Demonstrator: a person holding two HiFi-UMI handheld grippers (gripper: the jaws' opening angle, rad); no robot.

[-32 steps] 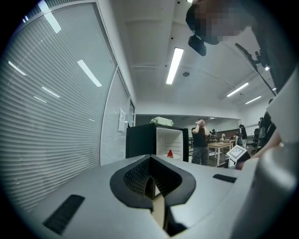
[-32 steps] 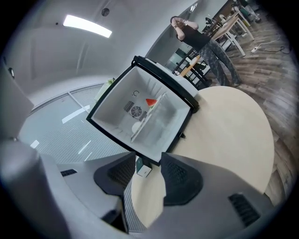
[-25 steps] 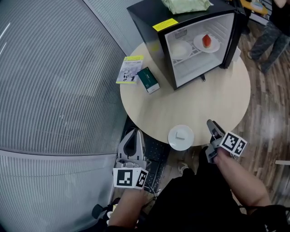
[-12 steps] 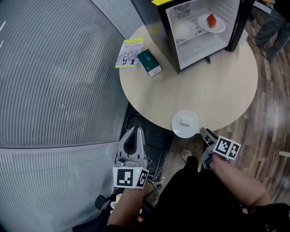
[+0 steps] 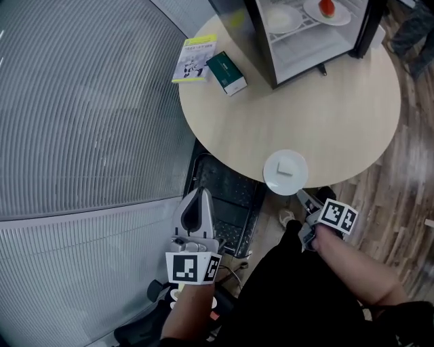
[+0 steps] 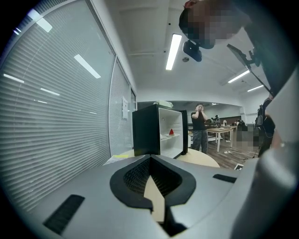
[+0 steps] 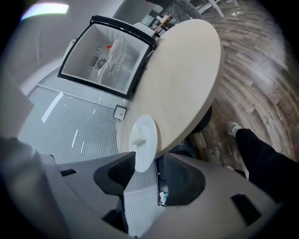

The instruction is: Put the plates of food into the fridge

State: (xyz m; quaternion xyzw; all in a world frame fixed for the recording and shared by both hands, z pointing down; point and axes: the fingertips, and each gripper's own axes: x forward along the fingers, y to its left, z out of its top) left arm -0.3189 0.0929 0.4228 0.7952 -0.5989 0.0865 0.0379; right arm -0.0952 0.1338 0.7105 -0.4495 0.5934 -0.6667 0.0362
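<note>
Table top (image 5: 325, 108) pale, matt and smooth – floor (image 5: 407, 190) of wood planks with a faint sheen; plate (image 5: 274, 167) smooth, white, slightly glossy – fridge (image 5: 251, 27) casing dull black

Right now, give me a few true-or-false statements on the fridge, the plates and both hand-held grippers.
The fridge is open. True.
Every plate is already inside the fridge. False: one white plate sits at the near edge of the table.
The right hand-held gripper has its jaws apart. True.
The left hand-held gripper holds the green box. False: its jaws are together and empty; the green box lies on the table beside a booklet.
A plate with red food rests on the fridge shelf. True.
</note>
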